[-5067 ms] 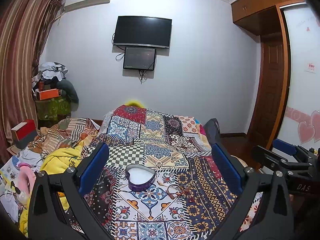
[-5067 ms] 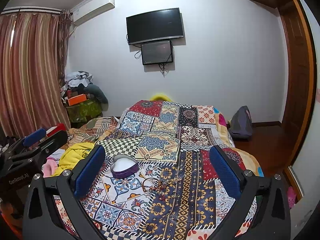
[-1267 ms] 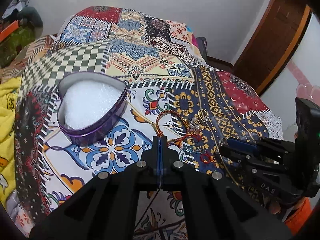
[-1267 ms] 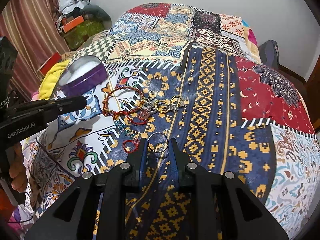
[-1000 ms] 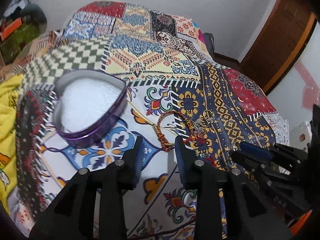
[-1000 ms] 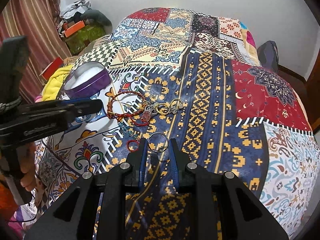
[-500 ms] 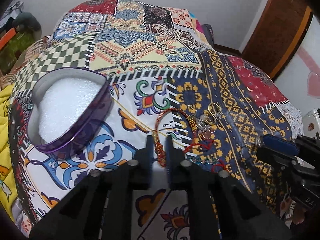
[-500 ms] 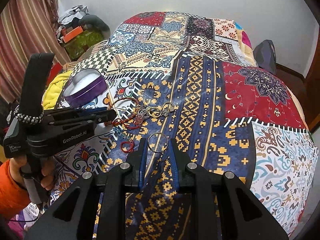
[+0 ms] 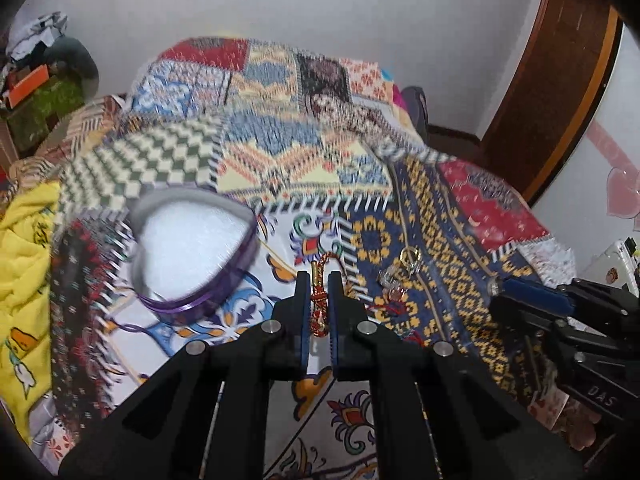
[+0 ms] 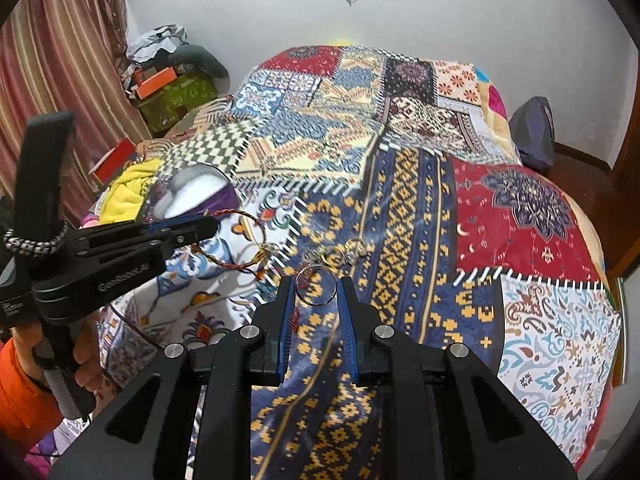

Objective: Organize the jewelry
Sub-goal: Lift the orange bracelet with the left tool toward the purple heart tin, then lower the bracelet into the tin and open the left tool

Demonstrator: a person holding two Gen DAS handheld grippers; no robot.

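Note:
My left gripper is shut on a red and gold braided bracelet and holds it above the bedspread; in the right wrist view the bracelet hangs as a loop from the left gripper. My right gripper is shut on a silver ring, lifted off the bed. The right gripper also shows at the right of the left wrist view. A purple heart-shaped box with white lining lies open to the left. Gold and clear rings remain on the blue patch.
A patchwork bedspread covers the bed. Yellow clothing lies at the left edge. A dark bag sits by the far right side of the bed, and a cluttered green box stands near the curtain.
My left gripper closed on the braided bracelet and lifted it off the bedspread toward the heart box side. My right gripper rose with the silver ring in it.

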